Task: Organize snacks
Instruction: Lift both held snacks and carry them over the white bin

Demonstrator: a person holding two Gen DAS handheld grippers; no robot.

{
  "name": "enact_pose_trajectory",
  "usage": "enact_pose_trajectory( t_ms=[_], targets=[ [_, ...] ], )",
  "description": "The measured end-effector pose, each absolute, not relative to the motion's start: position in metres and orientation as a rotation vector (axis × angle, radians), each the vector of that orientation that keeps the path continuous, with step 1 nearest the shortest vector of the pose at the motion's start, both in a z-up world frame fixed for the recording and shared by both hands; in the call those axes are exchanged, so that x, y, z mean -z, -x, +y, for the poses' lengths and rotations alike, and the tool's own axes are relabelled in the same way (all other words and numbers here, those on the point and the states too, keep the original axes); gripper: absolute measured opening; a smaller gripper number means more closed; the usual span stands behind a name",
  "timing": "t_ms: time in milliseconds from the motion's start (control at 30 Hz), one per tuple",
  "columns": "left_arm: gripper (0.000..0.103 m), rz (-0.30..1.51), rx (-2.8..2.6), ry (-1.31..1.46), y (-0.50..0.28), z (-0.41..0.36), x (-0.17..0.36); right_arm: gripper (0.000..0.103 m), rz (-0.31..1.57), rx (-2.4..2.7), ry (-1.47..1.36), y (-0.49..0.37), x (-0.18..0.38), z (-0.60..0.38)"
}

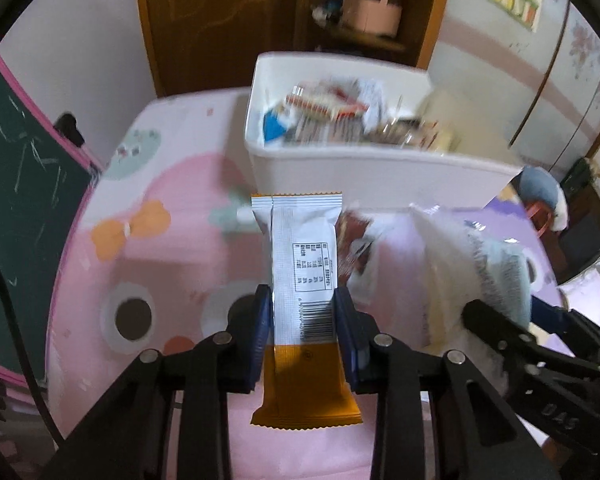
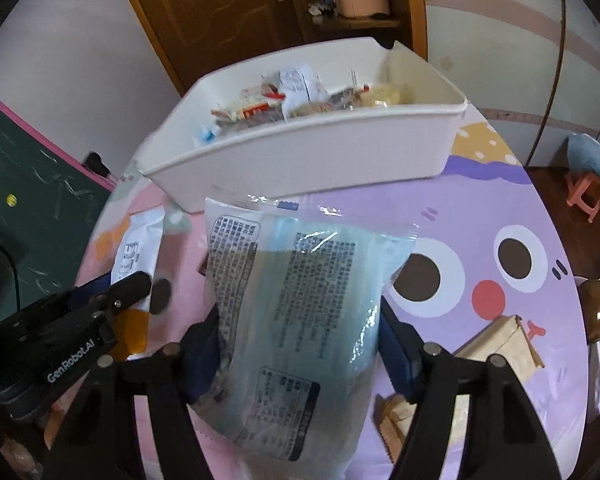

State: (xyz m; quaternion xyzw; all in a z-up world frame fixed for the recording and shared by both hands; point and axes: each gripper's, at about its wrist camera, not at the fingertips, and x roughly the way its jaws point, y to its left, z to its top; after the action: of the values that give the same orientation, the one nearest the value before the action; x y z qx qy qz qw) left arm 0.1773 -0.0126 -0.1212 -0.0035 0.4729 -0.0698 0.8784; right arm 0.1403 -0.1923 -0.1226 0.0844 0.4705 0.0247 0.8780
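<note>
My left gripper (image 1: 302,304) is shut on a white and orange snack bar (image 1: 303,264), held above the table with its printed back facing me. My right gripper (image 2: 300,320) is shut on a large clear blue-tinted snack bag (image 2: 300,300) with dark print. The bag also shows in the left wrist view (image 1: 480,264), to the right of the bar. The bar and the left gripper show in the right wrist view (image 2: 136,256), at the left. A white bin (image 1: 340,164) with several snack packets stands ahead of both grippers, also in the right wrist view (image 2: 300,152).
The round table has a pink and purple cartoon cover (image 2: 500,240). Tan paper packets (image 2: 508,340) lie at the right front of the table. A brown-red wrapper (image 1: 356,248) lies behind the bar. A green chalkboard (image 1: 16,200) stands at the left, a pink stool (image 2: 588,192) at the right.
</note>
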Motion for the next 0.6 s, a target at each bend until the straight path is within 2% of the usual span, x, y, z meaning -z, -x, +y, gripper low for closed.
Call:
enact_pose_trajectory(
  t_ms=[267, 600],
  targets=[
    [0.029, 0.861, 0.19, 0.034, -0.168, -0.009, 0.05, 0.066, 0.859, -0.061, -0.152, -0.138, 0.07, -0.19],
    [0.03, 0.701, 0.233, -0.018, -0.193, -0.022, -0.057, 0.067, 0.583, -0.063, -0.079, -0.156, -0.062, -0.197]
  ],
)
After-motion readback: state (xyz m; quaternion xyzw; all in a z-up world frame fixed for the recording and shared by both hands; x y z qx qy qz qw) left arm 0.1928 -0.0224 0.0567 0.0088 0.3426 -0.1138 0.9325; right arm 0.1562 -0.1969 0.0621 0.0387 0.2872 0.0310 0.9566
